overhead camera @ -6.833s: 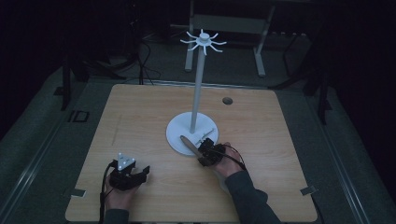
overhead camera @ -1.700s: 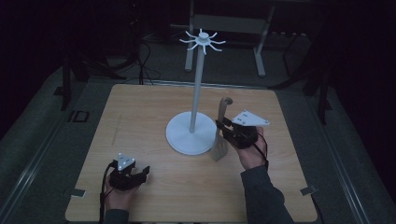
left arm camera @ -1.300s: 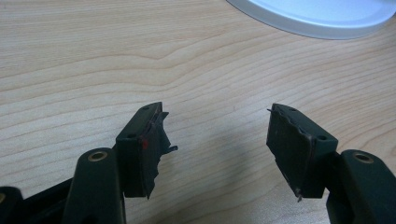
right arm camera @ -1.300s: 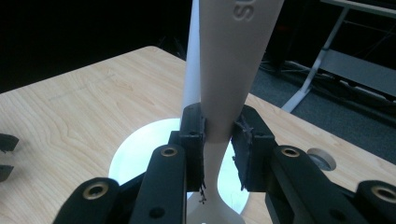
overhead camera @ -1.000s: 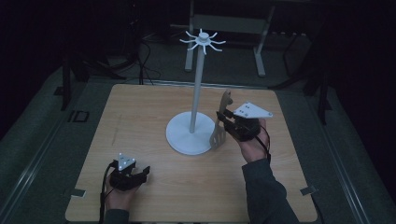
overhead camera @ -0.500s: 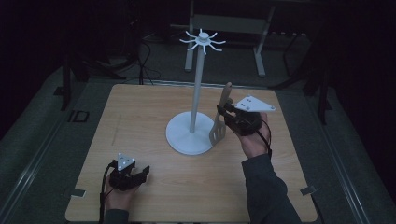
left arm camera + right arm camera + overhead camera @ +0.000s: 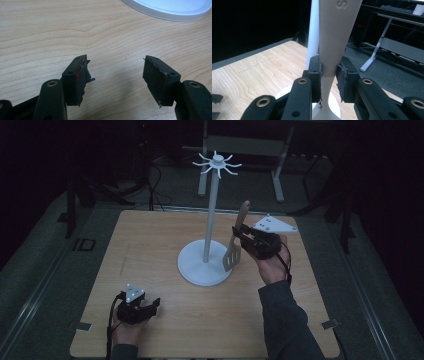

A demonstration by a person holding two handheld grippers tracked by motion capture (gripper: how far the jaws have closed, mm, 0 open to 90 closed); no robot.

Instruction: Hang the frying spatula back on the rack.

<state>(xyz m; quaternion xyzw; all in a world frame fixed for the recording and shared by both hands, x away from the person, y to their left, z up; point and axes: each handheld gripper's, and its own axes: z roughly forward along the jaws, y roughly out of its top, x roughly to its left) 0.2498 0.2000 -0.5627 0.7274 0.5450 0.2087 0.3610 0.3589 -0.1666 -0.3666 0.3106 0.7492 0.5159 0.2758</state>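
Observation:
A white stand [image 7: 210, 210] with a round base [image 7: 195, 268] and a ring of hooks [image 7: 217, 162] on top rises from the middle of the wooden table [image 7: 150, 235]. My right gripper [image 7: 239, 234] is shut on the neck of a beige slotted spatula [image 7: 234, 248], held upright just right of the pole, blade down above the base. In the right gripper view the spatula handle [image 7: 334, 37] sits between the jaws with the white pole [image 7: 314, 32] behind it. My left gripper [image 7: 152, 305] rests open on the table near the front left; its fingers [image 7: 77, 77] are apart over bare wood.
The stand's base edge [image 7: 170, 12] lies beyond the left gripper. Metal frame legs [image 7: 277, 170] and cables stand on the dark floor behind the table. Tape marks sit at the table's front corners [image 7: 330, 324].
The right gripper picked the spatula up off the table by the base, carried it right and lifted it, turning it upright. The left gripper has stayed still.

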